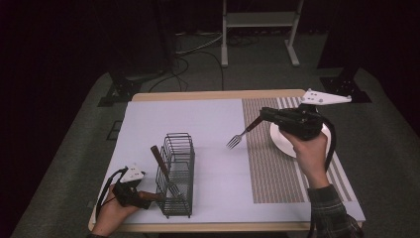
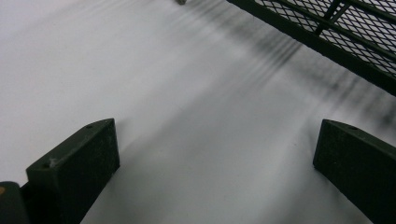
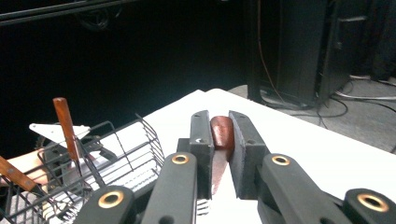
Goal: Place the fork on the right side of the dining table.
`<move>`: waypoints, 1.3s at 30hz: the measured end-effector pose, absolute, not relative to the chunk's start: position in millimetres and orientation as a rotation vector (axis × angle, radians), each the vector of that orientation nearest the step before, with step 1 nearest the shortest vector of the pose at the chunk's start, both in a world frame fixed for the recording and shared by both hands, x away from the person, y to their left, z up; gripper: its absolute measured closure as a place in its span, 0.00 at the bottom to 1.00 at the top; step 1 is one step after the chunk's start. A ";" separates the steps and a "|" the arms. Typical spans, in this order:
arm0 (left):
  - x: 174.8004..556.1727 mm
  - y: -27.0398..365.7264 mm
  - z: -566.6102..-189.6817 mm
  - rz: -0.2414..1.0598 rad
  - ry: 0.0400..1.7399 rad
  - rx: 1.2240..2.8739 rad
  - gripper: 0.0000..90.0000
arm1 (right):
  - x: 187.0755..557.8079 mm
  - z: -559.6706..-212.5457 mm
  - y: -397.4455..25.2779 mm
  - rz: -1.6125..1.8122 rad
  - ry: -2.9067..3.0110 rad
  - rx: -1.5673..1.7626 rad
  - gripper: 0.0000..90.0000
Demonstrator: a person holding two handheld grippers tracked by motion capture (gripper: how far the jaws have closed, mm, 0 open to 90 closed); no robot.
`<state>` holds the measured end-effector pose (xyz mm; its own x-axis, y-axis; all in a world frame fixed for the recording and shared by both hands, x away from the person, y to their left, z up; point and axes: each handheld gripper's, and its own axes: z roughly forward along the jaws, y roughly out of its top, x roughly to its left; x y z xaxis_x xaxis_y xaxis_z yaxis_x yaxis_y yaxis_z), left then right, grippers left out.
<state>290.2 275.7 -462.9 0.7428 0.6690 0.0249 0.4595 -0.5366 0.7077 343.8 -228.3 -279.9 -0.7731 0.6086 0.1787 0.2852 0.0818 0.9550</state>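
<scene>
My right gripper is raised over the table's right side, above the white plate. It is shut on the brown wooden handle of a fork, whose tines point down and to the left. In the right gripper view the handle sits clamped between the jaws of the gripper. A black wire basket stands near the front left with a wooden-handled utensil leaning in it. Just left of the basket, low on the mat, my left gripper is open with nothing between its jaws.
A white mat covers most of the table, and a striped placemat lies under the plate at the right. The basket's mesh wall is close ahead of the left gripper. A second wooden handle shows by the basket.
</scene>
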 end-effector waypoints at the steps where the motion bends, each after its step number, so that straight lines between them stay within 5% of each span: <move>1: 290.2 275.7 -462.9 0.383 0.845 2.234 0.00 | 342.6 -282.1 -231.5 1.745 2.093 0.906 0.89; 39: 290.1 275.6 -463.1 0.383 0.846 2.231 0.00 | 299.7 -333.2 -332.2 1.579 1.950 1.286 0.89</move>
